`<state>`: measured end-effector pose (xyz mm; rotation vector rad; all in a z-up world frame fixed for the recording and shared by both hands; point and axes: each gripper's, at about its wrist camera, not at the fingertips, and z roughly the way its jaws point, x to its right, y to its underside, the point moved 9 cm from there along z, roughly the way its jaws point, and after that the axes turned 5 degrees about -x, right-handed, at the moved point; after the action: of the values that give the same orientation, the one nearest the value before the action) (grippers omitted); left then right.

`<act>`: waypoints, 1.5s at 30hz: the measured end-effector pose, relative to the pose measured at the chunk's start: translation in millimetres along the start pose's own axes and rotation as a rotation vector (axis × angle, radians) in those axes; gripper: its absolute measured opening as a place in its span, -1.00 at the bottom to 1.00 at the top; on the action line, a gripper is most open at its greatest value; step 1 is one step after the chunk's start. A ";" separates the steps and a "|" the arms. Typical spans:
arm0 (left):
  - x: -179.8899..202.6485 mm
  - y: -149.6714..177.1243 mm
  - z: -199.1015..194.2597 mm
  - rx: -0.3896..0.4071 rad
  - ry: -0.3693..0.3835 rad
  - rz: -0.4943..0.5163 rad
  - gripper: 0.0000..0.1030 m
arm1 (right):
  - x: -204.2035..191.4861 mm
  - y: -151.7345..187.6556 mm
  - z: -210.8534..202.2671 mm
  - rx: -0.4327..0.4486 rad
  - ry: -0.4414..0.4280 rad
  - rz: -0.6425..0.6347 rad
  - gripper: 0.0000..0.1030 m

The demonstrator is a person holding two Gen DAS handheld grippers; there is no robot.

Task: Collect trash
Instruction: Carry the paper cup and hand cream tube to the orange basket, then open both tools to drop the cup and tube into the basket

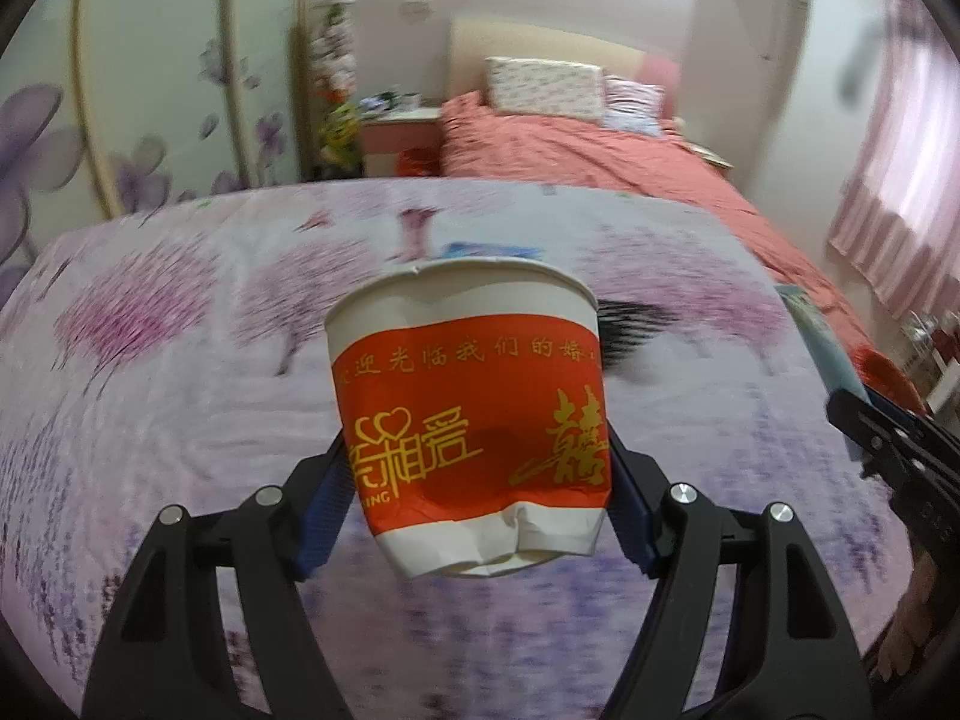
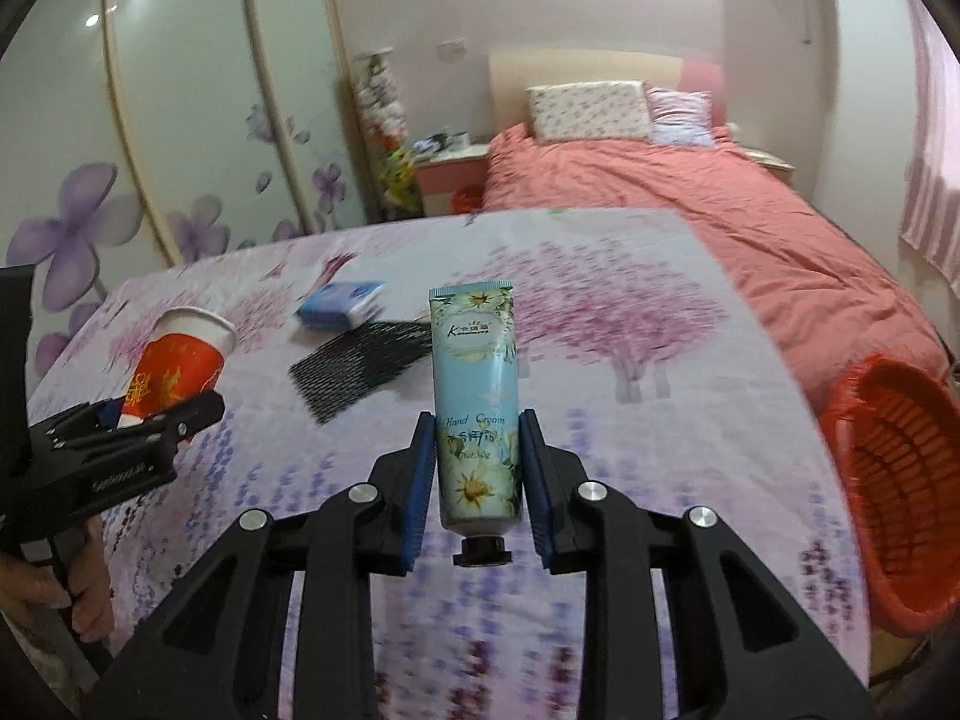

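1. The left gripper (image 1: 477,474) has its blue pads clamped on a paper cup (image 1: 468,414), one pad against each side of the lower half. The cup sits in the middle of the left wrist view, rim away from the camera, its red band printed with gold characters and its white base crumpled.

2. The same cup (image 2: 180,360) shows at the left edge of the right wrist view, tilted, rim up, held above the cloth by the left gripper (image 2: 156,414).

3. The right gripper (image 2: 477,468) has its fingers closed on a hand cream tube (image 2: 477,402). The tube stands upright in the centre of that frame, black cap toward the camera, crimped end pointing away, pale blue with flowers.

4. Below both grippers lies a table (image 2: 600,312) covered in a cloth printed with pink and purple trees.

5. On the cloth, left of centre in the right wrist view, lies a black mesh sheet (image 2: 360,366), and just beyond it a blue tissue pack (image 2: 342,303). I cannot tell whether the two touch.

6. A red basket (image 2: 900,468) sits at the right edge of the right wrist view, just beside the table's edge, its opening turned toward the camera.

7. Farther back, in the upper right, is a bed (image 2: 690,204) with a salmon cover and two pillows (image 2: 591,102).

8. A wardrobe (image 2: 180,120) with purple flowers fills the upper left of both views.
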<state>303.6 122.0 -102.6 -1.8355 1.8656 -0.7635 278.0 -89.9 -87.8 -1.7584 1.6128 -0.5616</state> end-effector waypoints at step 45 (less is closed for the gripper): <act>455.7 17.9 26.7 -0.058 0.541 0.500 0.39 | 312.0 28.1 -103.2 0.226 0.342 0.509 -0.45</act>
<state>285.5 -334.4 -95.7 -1.1606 2.5608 -1.0881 229.1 -415.9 -78.1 -1.0663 2.0454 -0.7833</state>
